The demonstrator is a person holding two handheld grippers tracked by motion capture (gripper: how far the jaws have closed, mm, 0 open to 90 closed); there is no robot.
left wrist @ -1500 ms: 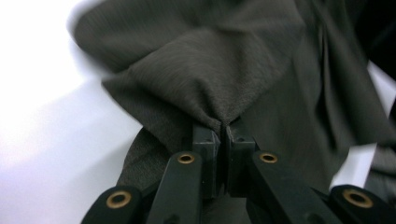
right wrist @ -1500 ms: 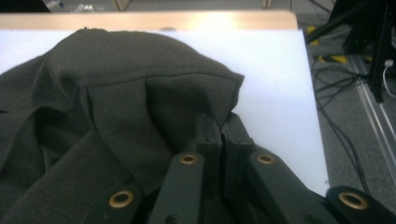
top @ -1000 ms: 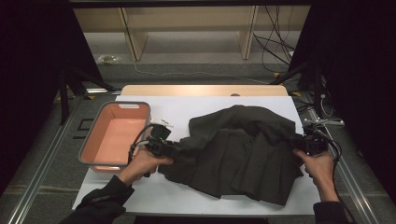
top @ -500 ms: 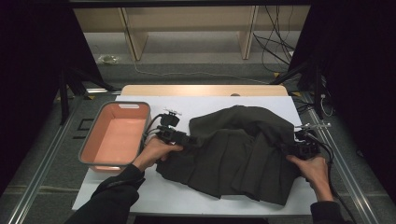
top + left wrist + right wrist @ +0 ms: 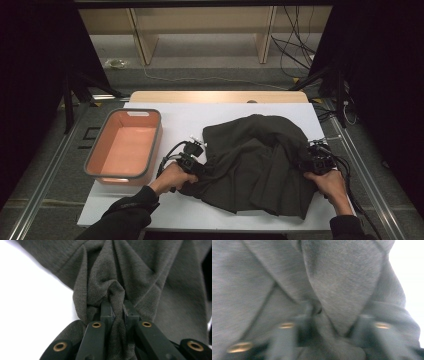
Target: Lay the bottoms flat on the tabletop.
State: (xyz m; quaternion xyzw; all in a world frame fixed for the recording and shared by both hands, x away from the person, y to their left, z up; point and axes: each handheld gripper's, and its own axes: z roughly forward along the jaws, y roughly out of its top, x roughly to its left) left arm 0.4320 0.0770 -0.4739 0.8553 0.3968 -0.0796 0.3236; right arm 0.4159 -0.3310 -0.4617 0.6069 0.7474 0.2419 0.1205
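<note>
While no readable label shows, L gripper [image 5: 117, 311], jaws just closing, pinches dark grey knit fabric garment [image 5: 255, 160]; R gripper [image 5: 332, 322], jaws closing w/ fabric between, grip indeterminate (blur).

A white rectangular surface [image 5: 220, 115] with a pale wooden strip along its far edge carries two things. A salmon-pink rectangular plastic bin with a grey rim [image 5: 122, 145] stands at its left side. A dark olive-grey crumpled cloth garment [image 5: 255, 165] lies spread over the middle and right, well apart from the bin, folds bunched at both side edges.
</note>
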